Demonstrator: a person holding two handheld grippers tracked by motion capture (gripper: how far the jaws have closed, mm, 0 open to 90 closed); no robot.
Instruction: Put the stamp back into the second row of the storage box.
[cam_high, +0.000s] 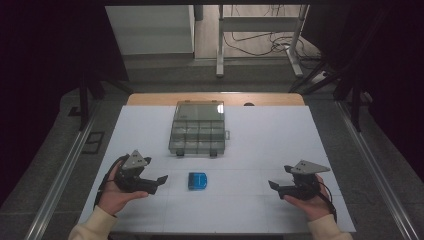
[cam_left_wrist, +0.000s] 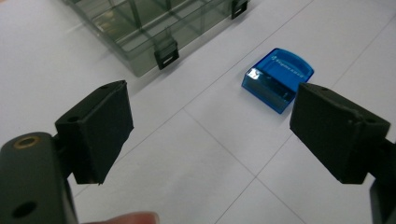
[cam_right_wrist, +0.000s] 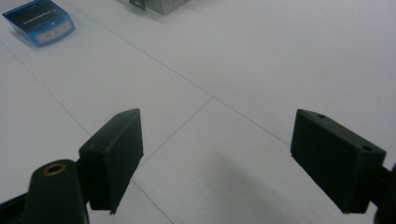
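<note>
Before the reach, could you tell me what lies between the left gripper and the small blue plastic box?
Nothing: in the high view only bare white table separates left gripper from blue box.

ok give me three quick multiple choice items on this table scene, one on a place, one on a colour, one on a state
1. Where does the small box lie?
A. inside the organiser
B. on the table, near side of the organiser
C. in a claw

2. What colour is the small box?
A. blue
B. red
C. yellow

3. How is the compartment organiser's lid?
A. missing
B. propped upright
C. shut

Key: B, it lies alone on the white table; A, clear blue plastic; C, the lid lies flat with the front latches down.
</note>
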